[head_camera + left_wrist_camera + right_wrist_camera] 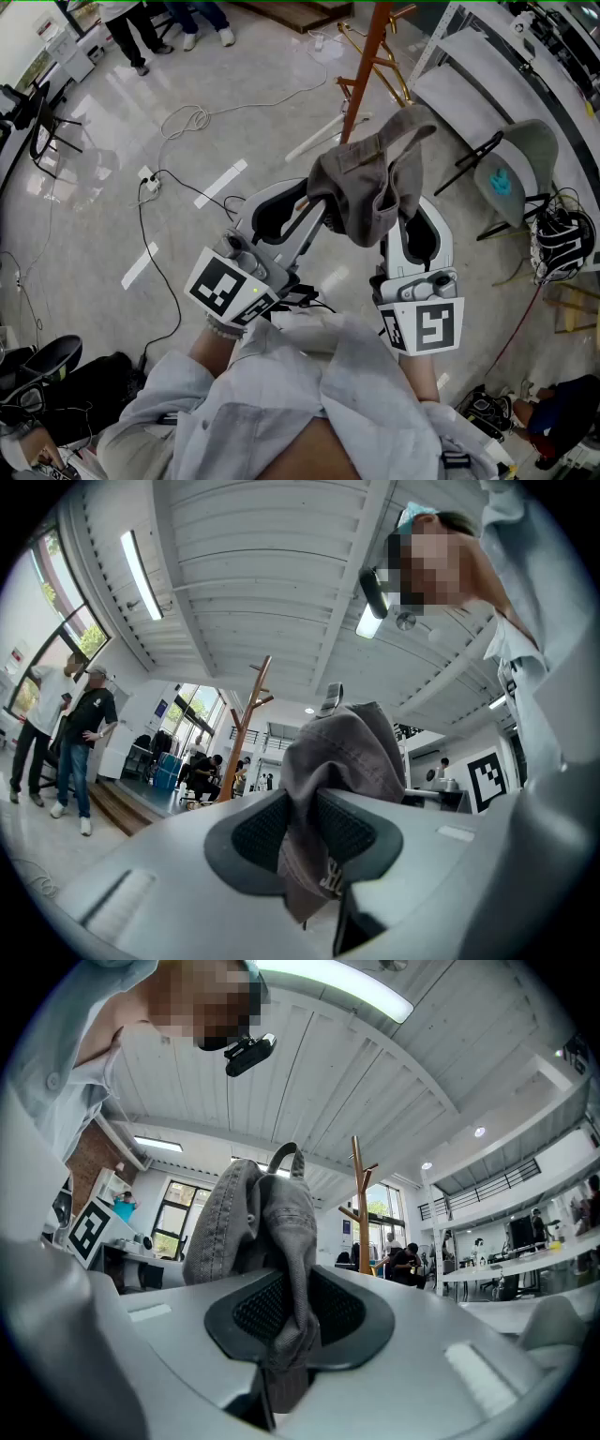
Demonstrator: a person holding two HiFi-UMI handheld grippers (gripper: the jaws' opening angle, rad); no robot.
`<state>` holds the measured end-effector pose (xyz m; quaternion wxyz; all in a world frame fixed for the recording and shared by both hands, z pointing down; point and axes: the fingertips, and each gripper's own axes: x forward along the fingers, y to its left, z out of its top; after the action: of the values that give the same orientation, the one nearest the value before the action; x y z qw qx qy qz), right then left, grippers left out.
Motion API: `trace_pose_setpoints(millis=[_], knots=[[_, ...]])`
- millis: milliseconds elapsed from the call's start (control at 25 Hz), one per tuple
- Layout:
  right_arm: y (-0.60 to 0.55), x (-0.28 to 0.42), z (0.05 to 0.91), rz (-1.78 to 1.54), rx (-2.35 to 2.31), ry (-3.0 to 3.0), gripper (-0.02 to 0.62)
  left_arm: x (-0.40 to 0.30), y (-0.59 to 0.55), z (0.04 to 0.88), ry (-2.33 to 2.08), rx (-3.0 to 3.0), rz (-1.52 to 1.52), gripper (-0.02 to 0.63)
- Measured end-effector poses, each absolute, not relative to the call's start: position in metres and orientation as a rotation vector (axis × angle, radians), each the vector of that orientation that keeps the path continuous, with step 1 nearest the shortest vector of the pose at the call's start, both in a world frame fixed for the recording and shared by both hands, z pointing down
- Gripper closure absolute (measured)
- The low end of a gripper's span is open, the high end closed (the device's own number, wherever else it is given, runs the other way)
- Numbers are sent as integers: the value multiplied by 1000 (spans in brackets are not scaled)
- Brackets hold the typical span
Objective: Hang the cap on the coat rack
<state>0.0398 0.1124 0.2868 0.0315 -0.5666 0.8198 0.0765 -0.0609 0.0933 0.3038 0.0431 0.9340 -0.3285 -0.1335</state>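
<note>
A grey cloth cap [370,183] hangs crumpled between my two grippers, held up in front of me. My left gripper [319,199] is shut on one edge of the cap [337,761], the fabric pinched between its black pads. My right gripper [405,208] is shut on the other edge of the cap [272,1232], cloth trailing down between its pads. The wooden coat rack [361,70] stands just beyond the cap, its orange-brown pole and pegs rising from the floor. It shows as a distant pole in the left gripper view [246,726] and in the right gripper view [359,1206].
A white cable [225,108] and a power strip [148,178] lie on the glossy floor at left. A grey chair [520,169] and a long white table [511,70] stand at right. People stand at the far top left [141,28]. A helmet [561,239] rests at right.
</note>
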Motion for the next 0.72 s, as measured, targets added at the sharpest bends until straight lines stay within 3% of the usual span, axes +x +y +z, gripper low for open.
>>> trace_pose_setpoints(millis=[720], knots=[[116, 35, 286, 195, -1781, 2486, 525, -67, 96, 303, -978, 2860, -405, 506]])
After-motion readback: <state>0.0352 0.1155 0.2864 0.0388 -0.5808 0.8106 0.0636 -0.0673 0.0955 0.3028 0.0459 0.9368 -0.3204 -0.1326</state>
